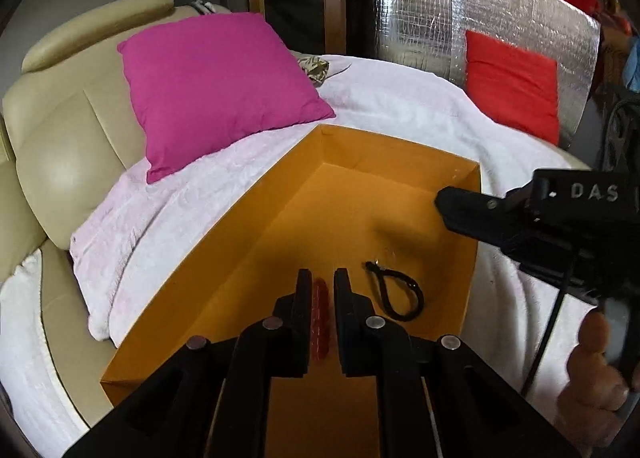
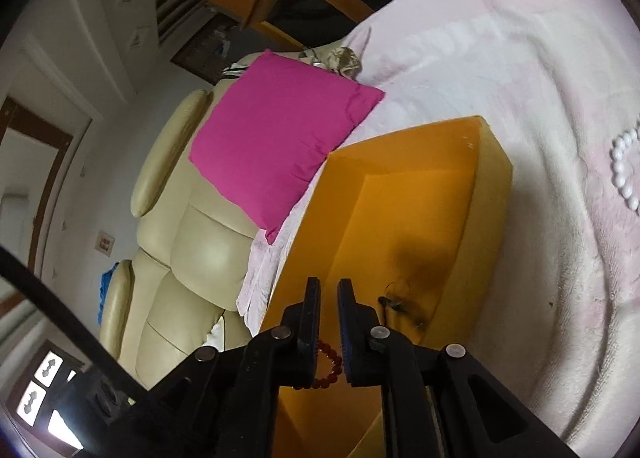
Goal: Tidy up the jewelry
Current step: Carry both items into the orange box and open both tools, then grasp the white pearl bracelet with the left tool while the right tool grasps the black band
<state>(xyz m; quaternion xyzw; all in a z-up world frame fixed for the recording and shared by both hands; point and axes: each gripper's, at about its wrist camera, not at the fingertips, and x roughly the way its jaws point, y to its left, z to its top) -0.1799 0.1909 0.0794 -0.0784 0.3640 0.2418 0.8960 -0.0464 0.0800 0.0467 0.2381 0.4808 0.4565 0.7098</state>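
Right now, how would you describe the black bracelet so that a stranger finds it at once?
Find the orange box on the white blanket over the sofa. On its floor, near the right wall, lies the black bracelet: a thin dark cord loop, not the red beads beside it.

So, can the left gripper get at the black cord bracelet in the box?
Probably yes: the black cord bracelet lies bare in the open orange box, close beside the left gripper. But its jaws hold the red bead bracelet, to release first.
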